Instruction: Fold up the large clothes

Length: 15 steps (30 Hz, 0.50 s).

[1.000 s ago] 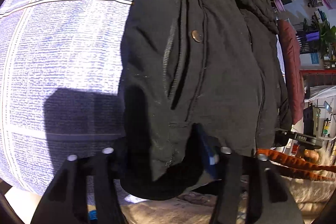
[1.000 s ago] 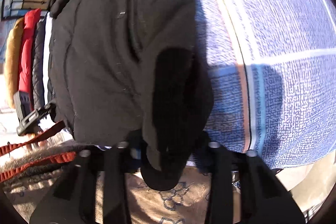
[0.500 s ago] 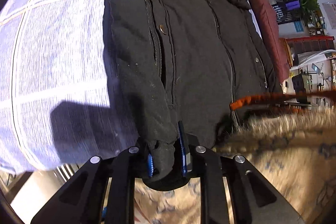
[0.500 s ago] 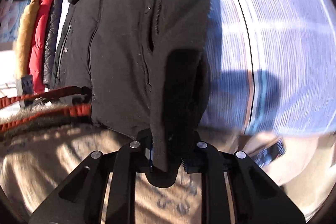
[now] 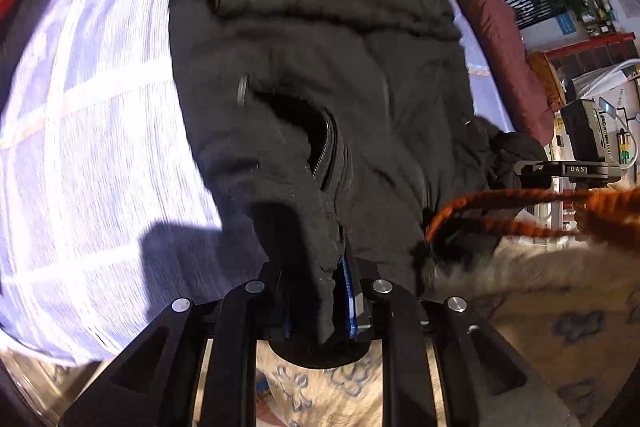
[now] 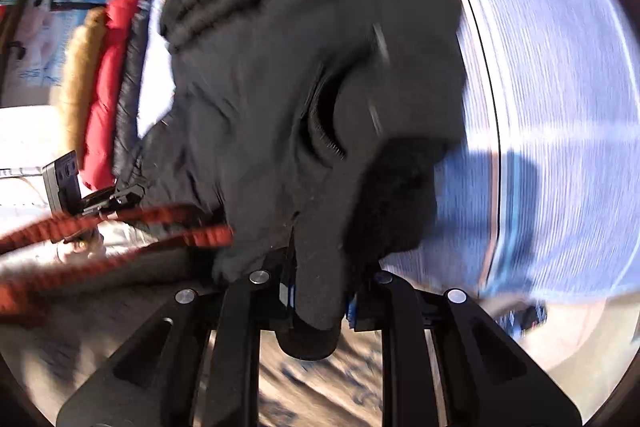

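A large black padded jacket (image 5: 320, 75) lies on a blue-and-white patterned sheet (image 5: 88, 131), its lower part lifted and bunched. My left gripper (image 5: 318, 303) is shut on the jacket's bottom hem at its left corner. My right gripper (image 6: 320, 299) is shut on the hem of the same jacket (image 6: 280, 67) at the other corner. An open zip pocket (image 5: 328, 147) shows on the raised front; it also shows in the right wrist view (image 6: 320, 123). The fingertips are hidden in the cloth.
Folded garments lie beside the jacket: a dark red one (image 5: 500, 39) in the left view, and red (image 6: 108, 87), tan and dark ones in the right view. An orange strap (image 5: 520, 203) crosses near the hem. A beige patterned rug (image 5: 560, 327) lies below.
Both grippers closed on the jacket's bottom hem and have lifted it up and forward toward the collar. The lower jacket now bunches and the pockets gape open.
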{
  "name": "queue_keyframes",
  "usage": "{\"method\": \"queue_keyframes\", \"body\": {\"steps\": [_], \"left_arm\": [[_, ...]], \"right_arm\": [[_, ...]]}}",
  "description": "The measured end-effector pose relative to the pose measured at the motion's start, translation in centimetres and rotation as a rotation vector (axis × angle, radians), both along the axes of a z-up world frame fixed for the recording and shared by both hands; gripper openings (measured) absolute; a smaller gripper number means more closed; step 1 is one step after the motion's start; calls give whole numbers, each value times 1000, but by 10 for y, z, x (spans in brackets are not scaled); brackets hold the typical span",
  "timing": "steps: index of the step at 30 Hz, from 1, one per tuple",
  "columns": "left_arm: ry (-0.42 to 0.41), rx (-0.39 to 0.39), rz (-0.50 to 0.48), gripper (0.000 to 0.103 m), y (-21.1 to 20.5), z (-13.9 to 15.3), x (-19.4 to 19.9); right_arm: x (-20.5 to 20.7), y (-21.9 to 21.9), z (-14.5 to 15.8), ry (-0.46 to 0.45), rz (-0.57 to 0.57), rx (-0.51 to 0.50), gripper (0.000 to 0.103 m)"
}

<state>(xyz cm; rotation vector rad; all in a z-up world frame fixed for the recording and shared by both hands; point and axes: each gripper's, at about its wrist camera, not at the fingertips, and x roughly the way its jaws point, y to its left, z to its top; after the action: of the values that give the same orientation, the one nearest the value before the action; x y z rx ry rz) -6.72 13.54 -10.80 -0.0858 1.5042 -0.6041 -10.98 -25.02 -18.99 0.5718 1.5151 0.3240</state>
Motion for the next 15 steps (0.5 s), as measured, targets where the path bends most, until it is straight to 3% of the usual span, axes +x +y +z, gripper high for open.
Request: {"method": "queue_keyframes", "body": {"steps": [5, 15], "left_arm": [[-169, -13, 54, 20, -9, 46, 50], [-357, 6, 158, 21, -16, 75, 150]], "right_arm": [[57, -6, 56, -209, -61, -2, 18], [153, -37, 107, -394, -184, -51, 19]]}}
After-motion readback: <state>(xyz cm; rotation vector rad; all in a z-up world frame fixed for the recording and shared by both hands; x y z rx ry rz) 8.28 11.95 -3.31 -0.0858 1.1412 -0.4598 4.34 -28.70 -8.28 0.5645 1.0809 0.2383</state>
